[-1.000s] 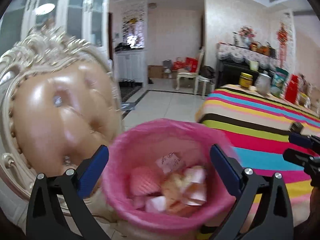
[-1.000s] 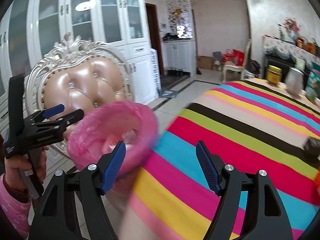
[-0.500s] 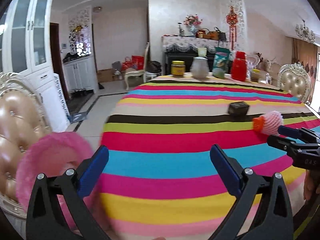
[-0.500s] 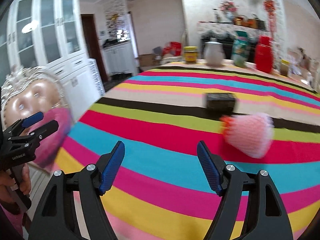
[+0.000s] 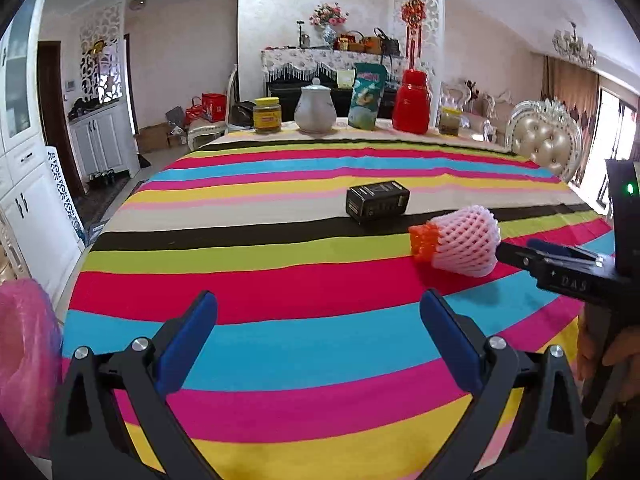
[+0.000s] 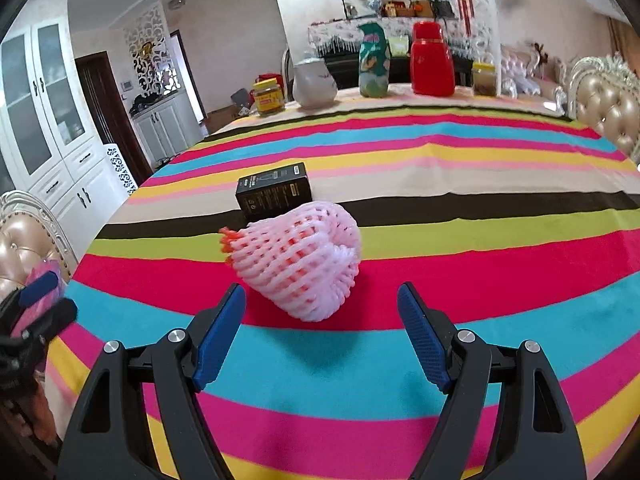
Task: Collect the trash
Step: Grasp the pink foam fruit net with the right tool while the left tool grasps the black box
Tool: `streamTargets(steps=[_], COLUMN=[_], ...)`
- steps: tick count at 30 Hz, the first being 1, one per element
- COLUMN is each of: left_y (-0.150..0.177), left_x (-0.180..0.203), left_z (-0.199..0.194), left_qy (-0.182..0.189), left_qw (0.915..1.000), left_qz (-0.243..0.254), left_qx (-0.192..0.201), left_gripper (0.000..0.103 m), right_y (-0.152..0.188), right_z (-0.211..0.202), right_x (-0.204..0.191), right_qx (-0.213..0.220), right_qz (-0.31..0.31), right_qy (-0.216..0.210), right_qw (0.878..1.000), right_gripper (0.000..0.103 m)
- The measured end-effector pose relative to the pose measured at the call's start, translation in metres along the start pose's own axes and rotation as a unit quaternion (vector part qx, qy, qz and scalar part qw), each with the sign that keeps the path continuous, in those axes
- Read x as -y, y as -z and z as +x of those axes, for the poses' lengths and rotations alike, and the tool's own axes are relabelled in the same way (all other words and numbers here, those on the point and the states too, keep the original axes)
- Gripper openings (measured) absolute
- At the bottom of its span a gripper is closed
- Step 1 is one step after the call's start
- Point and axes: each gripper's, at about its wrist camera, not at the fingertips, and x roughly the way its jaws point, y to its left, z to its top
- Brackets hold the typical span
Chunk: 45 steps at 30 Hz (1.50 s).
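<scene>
Foam net: a pink-white foam fruit net (image 6: 298, 264) with an orange end lies on its side on the striped tablecloth (image 6: 480, 272), orange end toward 9 o'clock in the right wrist view.
Black box: a black box (image 6: 274, 190) sits just behind the net at 11 o'clock, close to it; whether they touch is hard to judge.
Right gripper: the right gripper (image 6: 322, 330) points down at the cloth just short of the net, its blue pads spread wide and having just widened further, nothing between them.
Left gripper: the left gripper (image 5: 318, 344) hangs over the blue stripe, tilted down, its pads wide apart and empty.
Bin bag: a pink bag (image 5: 24, 360) shows at 8 o'clock in the left wrist view, off the table edge.
Far edge: jars, a white teapot (image 5: 315, 106) and a red flask (image 5: 411, 102) stand at 12 o'clock.
</scene>
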Motion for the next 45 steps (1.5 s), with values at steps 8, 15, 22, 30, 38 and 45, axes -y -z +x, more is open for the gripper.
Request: streamTargets(steps=[8,15,22,30,38,45], left_y=[-0.002,-0.003,-0.010,-0.034,-0.075,-0.096], left_x=[-0.003,-0.006,-0.002,0.005,0.032,0.058], left_z=[0.023,0.028,0.044,0.081,0.151,0.213], left_qy=[0.000,0.003,0.004,0.000,0.011,0.047], left_qw=[0.9996,0.9994,0.9989,0.9984,0.9972,0.9906], left_qz=[-0.007,-0.009,-0.004,-0.021,-0.005,0.068], left_qx=[-0.026,-0.034,-0.046,-0.052,-0.073,-0.108], left_gripper=[0.098,0.098,0.098,0.098,0.098,0.098], right_y=[-0.005,-0.006,-0.003,-0.006,-0.007,-0.009], right_z=[0.026,0.036,0.042,0.021,0.010,0.013], right_x=[-0.003,-0.015,-0.013,0.006,0.021,0.022], right_qx=[-0.032,-0.038,-0.044,0.015,0.048,0.047], right_qz=[-0.001,0.004,0.015,0.026,0.063,0.068], right_qy=[-0.014,-0.031,-0.013,0.009,0.022,0.019], right_qw=[0.999,0.999,0.999,1.000,0.997,0.996], right_gripper=[0.074,0.074,0.051,0.022,0.022,0.022])
